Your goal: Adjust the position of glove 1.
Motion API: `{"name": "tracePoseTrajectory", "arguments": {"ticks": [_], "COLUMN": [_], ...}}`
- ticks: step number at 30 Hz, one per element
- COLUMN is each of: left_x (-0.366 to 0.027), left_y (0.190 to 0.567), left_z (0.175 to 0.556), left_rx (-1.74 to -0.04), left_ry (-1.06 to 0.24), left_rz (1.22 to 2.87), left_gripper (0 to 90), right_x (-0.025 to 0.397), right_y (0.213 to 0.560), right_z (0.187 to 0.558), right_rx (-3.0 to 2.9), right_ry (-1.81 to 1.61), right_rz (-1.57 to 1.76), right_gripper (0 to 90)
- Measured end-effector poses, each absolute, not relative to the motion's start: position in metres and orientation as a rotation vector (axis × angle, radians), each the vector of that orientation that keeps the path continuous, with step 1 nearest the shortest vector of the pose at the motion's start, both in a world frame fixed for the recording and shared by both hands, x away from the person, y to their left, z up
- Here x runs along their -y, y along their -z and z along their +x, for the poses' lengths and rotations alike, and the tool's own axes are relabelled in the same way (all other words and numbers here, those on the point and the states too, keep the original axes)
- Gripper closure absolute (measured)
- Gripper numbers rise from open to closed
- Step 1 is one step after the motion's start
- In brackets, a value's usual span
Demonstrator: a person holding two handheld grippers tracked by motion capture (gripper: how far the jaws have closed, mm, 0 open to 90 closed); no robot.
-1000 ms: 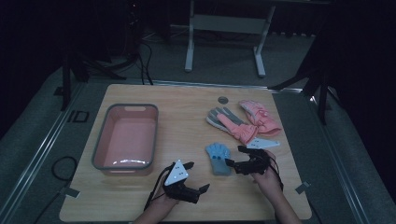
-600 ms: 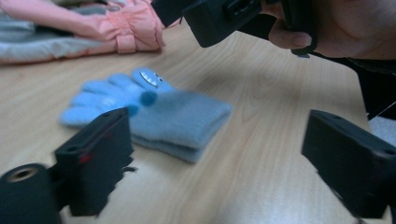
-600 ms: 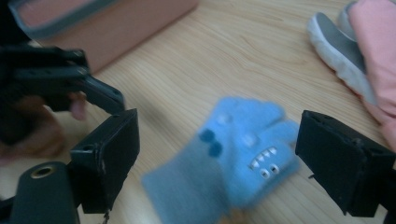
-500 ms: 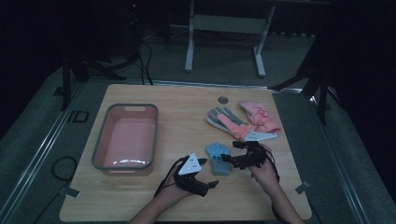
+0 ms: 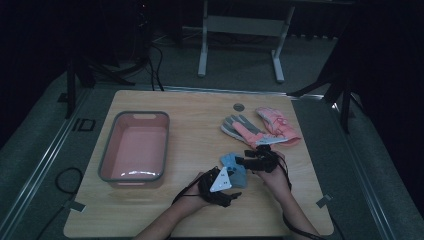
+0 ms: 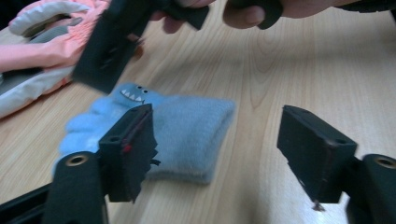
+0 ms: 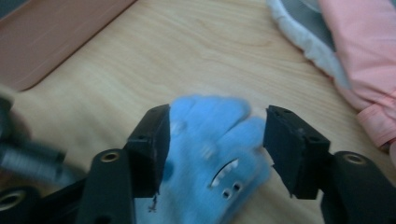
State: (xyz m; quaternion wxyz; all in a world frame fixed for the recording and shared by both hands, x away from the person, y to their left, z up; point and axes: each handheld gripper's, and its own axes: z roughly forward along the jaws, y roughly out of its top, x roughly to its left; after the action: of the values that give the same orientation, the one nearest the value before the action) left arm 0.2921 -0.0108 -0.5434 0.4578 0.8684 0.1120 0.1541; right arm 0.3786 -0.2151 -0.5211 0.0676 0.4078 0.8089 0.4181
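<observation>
Both grippers have closed in on the blue glove (image 5: 233, 167) since 1 second ago. It lies flat on the table (image 5: 200, 115), near the front edge, right of the pink tub (image 5: 135, 147). Left gripper (image 6: 219, 144) is spread open at the glove's cuff. Right gripper (image 7: 215, 135) is open too, straddling its fingers. 2 larger gloves (image 5: 262, 129) lie farther back.

Room dim, only the light wood table (image 5: 165, 220) lit. Grey carpet floor (image 5: 240, 60) beyond the table, far from the tools. White metal desk frame (image 5: 240, 30) standing on it, straight ahead past the far edge. Black cables (image 5: 150, 60) on the floor ahead-left. Dark stand legs (image 5: 75, 80) left and right of the table
</observation>
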Motion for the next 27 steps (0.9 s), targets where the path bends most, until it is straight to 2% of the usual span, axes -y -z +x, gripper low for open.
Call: {"name": "tracePoseTrajectory", "arguments": {"ticks": [5, 7, 11, 15, 18, 19, 21, 25, 26, 27], "left_x": [0.018, 0.021, 0.022, 0.023, 0.023, 0.023, 0.022, 0.025, 0.025, 0.025], "left_y": [0.549, 0.551, 0.554, 0.557, 0.559, 0.559, 0.560, 0.558, 0.557, 0.553], "left_z": [0.302, 0.303, 0.304, 0.302, 0.301, 0.301, 0.303, 0.302, 0.302, 0.304], "left_rx": [-0.259, -0.247, -0.239, -0.230, -0.245, -0.245, -0.251, -0.256, -0.271, -0.295], "left_ry": [-0.392, -0.409, -0.401, -0.435, -0.435, -0.435, -0.427, -0.454, -0.450, -0.423], "left_rz": [2.191, 2.226, 2.272, 2.296, 2.294, 2.294, 2.292, 2.305, 2.301, 2.305], "left_gripper": [33.4, 37.4, 43.4, 48.7, 53.7, 55.5, 58.7, 68.9, 68.9, 74.5], "right_x": [0.207, 0.203, 0.199, 0.199, 0.198, 0.198, 0.196, 0.195, 0.195, 0.197], "right_y": [0.533, 0.539, 0.550, 0.551, 0.551, 0.551, 0.551, 0.551, 0.551, 0.551], "right_z": [0.383, 0.382, 0.377, 0.371, 0.369, 0.369, 0.368, 0.369, 0.369, 0.370], "right_rx": [-2.445, -2.456, -2.468, -2.462, -2.496, -2.496, -2.532, -2.548, -2.551, -2.552], "right_ry": [-1.204, -1.164, -1.104, -1.098, -1.114, -1.114, -1.138, -1.151, -1.157, -1.174], "right_rz": [1.250, 1.242, 1.218, 1.181, 1.159, 1.159, 1.164, 1.180, 1.190, 1.217], "right_gripper": [33.9, 33.0, 34.1, 43.2, 59.8, 59.8, 72.8, 76.4, 77.0, 77.9]}}
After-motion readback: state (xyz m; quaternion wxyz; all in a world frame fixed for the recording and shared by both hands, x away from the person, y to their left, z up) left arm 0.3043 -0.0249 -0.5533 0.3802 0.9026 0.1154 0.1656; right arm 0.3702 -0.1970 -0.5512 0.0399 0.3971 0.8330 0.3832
